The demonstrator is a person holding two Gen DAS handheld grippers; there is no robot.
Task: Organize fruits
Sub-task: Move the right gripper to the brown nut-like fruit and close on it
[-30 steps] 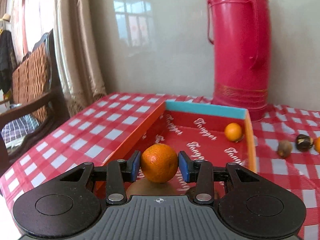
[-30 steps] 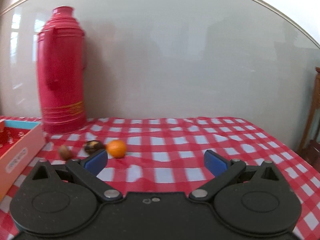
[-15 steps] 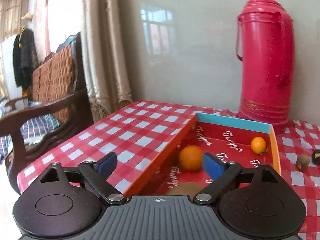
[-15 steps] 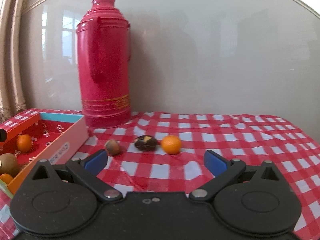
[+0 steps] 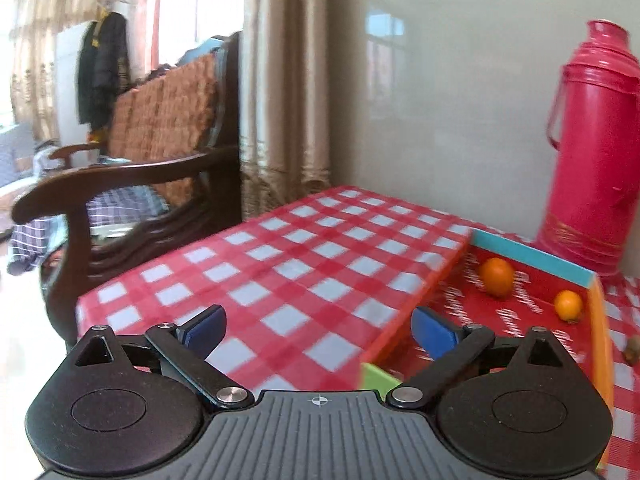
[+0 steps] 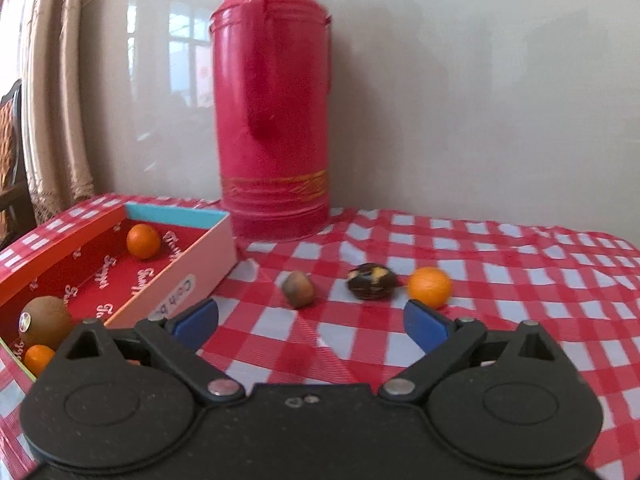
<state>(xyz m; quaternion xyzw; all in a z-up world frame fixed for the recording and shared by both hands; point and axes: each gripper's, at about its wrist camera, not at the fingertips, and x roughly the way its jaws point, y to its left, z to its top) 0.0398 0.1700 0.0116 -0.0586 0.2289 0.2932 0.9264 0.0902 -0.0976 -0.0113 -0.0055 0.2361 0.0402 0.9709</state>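
Observation:
A red-lined box (image 5: 532,258) (image 6: 200,254) sits on the checked tablecloth. In the left wrist view it holds a larger orange (image 5: 497,277) and a small orange (image 5: 568,305). My left gripper (image 5: 318,330) hovers left of the box over the cloth, its jaws opening with nothing between them. In the right wrist view the box holds an orange (image 6: 143,241), a brown kiwi (image 6: 45,321) and another small orange (image 6: 39,359). On the cloth lie a brown nut-like fruit (image 6: 297,289), a dark fruit (image 6: 372,281) and an orange (image 6: 429,287). My right gripper (image 6: 312,324) faces them, jaws closing slightly, empty.
A tall red thermos (image 6: 272,120) (image 5: 592,152) stands against the wall behind the box. A wooden armchair (image 5: 132,184) and curtains (image 5: 280,80) stand beyond the table's left edge.
The left gripper let go of the orange into the box, opened wide and swung left away from the box. The right gripper turned left, bringing the loose fruits and the box into view.

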